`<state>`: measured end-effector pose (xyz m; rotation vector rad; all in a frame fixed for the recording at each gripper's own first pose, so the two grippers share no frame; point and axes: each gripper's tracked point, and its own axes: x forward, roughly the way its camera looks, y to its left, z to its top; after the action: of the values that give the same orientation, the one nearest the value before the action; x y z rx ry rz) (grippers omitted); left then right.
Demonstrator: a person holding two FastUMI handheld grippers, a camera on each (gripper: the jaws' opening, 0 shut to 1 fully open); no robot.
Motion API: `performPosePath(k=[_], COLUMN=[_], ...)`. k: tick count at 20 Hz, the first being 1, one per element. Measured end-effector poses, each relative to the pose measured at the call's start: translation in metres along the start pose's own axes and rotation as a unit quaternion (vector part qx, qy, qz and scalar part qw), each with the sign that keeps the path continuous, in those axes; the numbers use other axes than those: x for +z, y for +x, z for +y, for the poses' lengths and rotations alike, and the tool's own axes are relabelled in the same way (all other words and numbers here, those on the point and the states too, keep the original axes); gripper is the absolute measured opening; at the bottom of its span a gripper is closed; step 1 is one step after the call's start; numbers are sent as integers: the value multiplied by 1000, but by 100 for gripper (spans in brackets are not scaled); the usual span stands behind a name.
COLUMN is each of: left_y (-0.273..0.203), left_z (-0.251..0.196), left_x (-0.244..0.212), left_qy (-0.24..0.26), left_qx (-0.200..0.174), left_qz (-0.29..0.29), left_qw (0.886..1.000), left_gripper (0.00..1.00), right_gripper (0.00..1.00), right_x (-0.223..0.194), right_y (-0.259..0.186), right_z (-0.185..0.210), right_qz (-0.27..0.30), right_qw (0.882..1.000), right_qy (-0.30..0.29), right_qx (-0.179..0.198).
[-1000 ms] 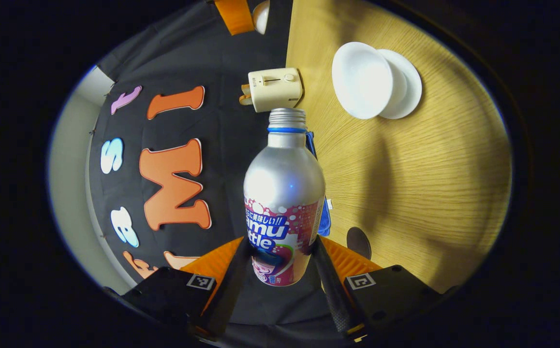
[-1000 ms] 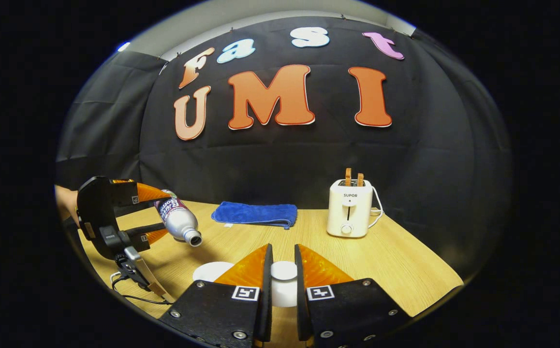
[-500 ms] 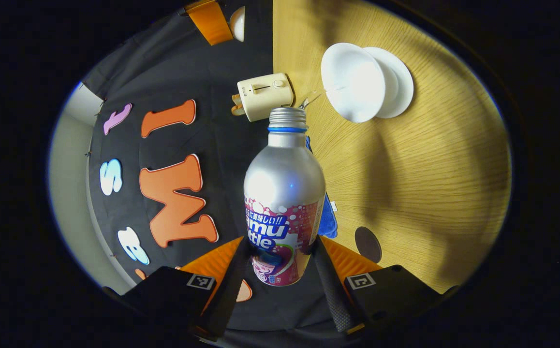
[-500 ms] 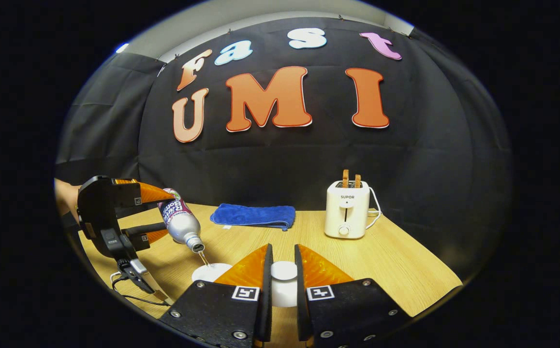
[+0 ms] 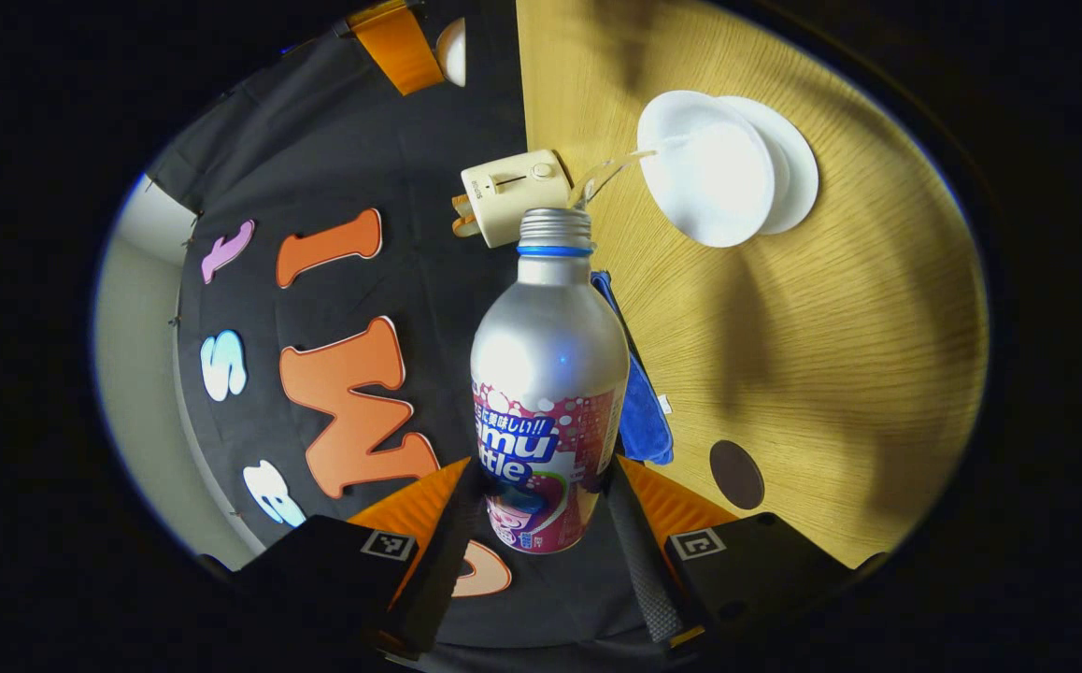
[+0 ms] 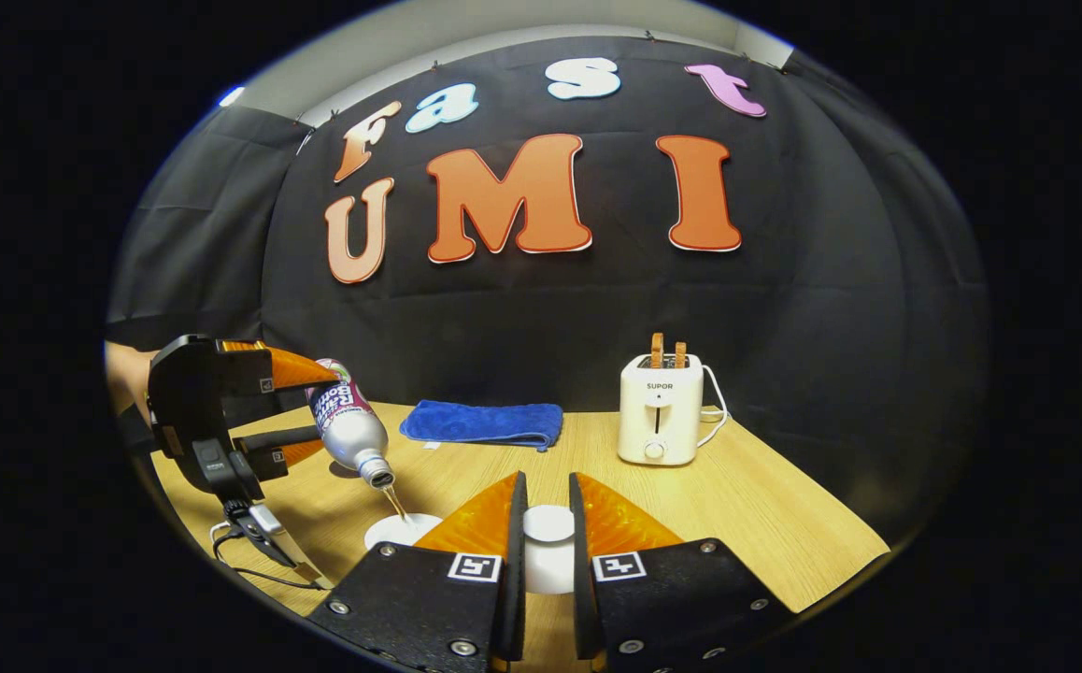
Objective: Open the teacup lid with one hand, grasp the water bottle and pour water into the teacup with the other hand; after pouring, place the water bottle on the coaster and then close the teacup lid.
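My left gripper (image 5: pixel 541 509) is shut on a silver water bottle (image 5: pixel 548 374) with a pink label, tipped mouth-down. A thin stream of water (image 5: pixel 611 168) runs from its open mouth into the white teacup (image 5: pixel 707 168), which stands on a white saucer (image 5: pixel 798 168). In the right gripper view the left gripper (image 6: pixel 293 411) holds the same bottle (image 6: pixel 349 430) tilted above the cup (image 6: pixel 401 530). My right gripper (image 6: pixel 546 519) is shut on the white teacup lid (image 6: pixel 548 551), held up beside the cup. A dark round coaster (image 5: pixel 736 474) lies on the table.
A folded blue cloth (image 6: pixel 482 422) lies at the back of the wooden table (image 6: pixel 765 523). A cream toaster (image 6: pixel 660 411) with two slices in it stands at the back right. A person's hand (image 6: pixel 125 379) holds the left gripper. A cable (image 6: pixel 256 575) trails near the table's front left edge.
The bottle has tipped further and water now streams from its mouth into the cup. The right gripper with the lid has hardly moved.
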<state>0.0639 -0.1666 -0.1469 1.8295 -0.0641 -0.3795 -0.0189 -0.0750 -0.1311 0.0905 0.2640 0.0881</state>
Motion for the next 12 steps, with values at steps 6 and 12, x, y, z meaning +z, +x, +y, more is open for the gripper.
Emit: performPosePath(k=[6,12], left_y=[4,5], left_z=[7,19], left_x=[-6,-12], left_qy=[22,45], left_qx=[-2,10], left_qz=[-5,-7], left_qw=[1000,999], left_gripper=[82,82], right_gripper=[22,22], right_x=[-2,1], right_y=[0,-1], right_z=[-1,-2], right_qz=[4,1], right_qw=[1000,1000], right_qy=[-2,-2], right_qx=[-1,-2])
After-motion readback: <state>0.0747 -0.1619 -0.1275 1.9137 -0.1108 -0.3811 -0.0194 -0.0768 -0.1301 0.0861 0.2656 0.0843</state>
